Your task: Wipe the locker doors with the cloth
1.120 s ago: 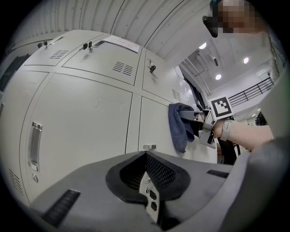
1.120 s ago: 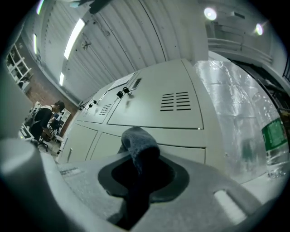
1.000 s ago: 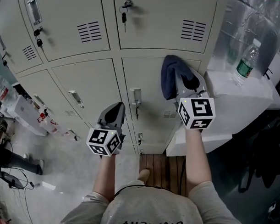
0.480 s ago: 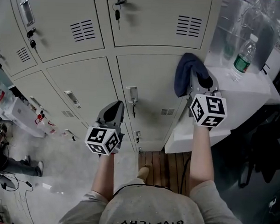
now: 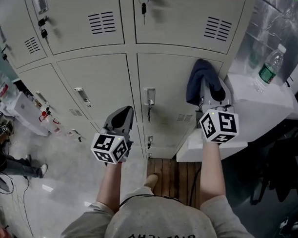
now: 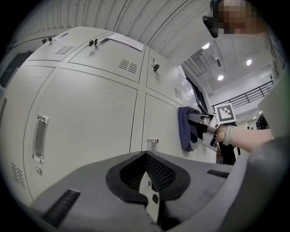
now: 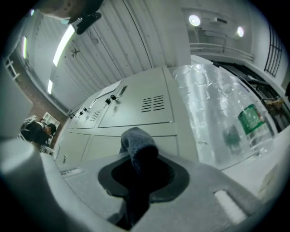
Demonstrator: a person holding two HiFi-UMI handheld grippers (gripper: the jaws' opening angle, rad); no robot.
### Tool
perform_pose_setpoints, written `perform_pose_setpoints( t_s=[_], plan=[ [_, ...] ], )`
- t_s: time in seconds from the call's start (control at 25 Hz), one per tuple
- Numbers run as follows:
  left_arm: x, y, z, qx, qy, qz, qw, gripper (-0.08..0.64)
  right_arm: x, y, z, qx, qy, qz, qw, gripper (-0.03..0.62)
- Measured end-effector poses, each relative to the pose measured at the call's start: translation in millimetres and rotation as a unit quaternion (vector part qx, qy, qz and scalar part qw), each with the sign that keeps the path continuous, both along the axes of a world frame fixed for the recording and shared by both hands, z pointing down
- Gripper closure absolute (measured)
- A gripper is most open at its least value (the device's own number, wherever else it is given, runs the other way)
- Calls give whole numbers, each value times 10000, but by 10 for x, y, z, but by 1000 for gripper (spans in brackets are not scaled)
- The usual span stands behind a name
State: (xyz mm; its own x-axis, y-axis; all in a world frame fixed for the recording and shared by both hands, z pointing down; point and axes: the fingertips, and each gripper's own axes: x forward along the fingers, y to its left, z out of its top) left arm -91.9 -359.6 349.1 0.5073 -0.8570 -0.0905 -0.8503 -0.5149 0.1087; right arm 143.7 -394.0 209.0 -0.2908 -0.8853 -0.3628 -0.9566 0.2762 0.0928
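Note:
A bank of pale grey locker doors (image 5: pixel 104 83) fills the upper head view. My right gripper (image 5: pixel 207 89) is shut on a dark blue cloth (image 5: pixel 198 79), which bulges out of the jaws and rests against the right-hand middle locker door (image 5: pixel 169 87), near its right edge. The cloth (image 7: pixel 138 147) fills the jaws in the right gripper view. The cloth (image 6: pixel 186 127) also hangs on that door in the left gripper view. My left gripper (image 5: pixel 119 121) is shut and holds nothing, low in front of the lower doors, apart from them.
A white counter (image 5: pixel 259 103) stands right of the lockers with a green-labelled water bottle (image 5: pixel 269 66) on it. Latches and keys stick out of the doors (image 5: pixel 149 97). A wooden mat (image 5: pixel 169 171) lies at my feet. A seated person's legs (image 5: pixel 15 166) are at the far left.
The right gripper with the cloth has slid rightward along the door toward its right edge, then slightly down. The left gripper has stayed in place.

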Motion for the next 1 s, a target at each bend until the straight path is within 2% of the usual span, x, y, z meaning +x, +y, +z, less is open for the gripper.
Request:
perform_pose_setpoints(
  t_s=[0.24,0.44,0.72,1.0],
  plan=[
    [-168,70,83,-62,29,-202,9998,561,-850,13,372,-115,275,-986,9947,537],
    [-353,153,190,-175,14,-418,9990,561,-1291,-55,689,-321,534,-1278,9898,537],
    [-546,194,228,-220,38,-675,9975,561,-1390,-154,858,-379,1138,-1049,9872,537],
    [-375,168,218,-212,6,-497,9985,561,-1127,-150,892,-434,1253,-819,9878,537]
  ],
)
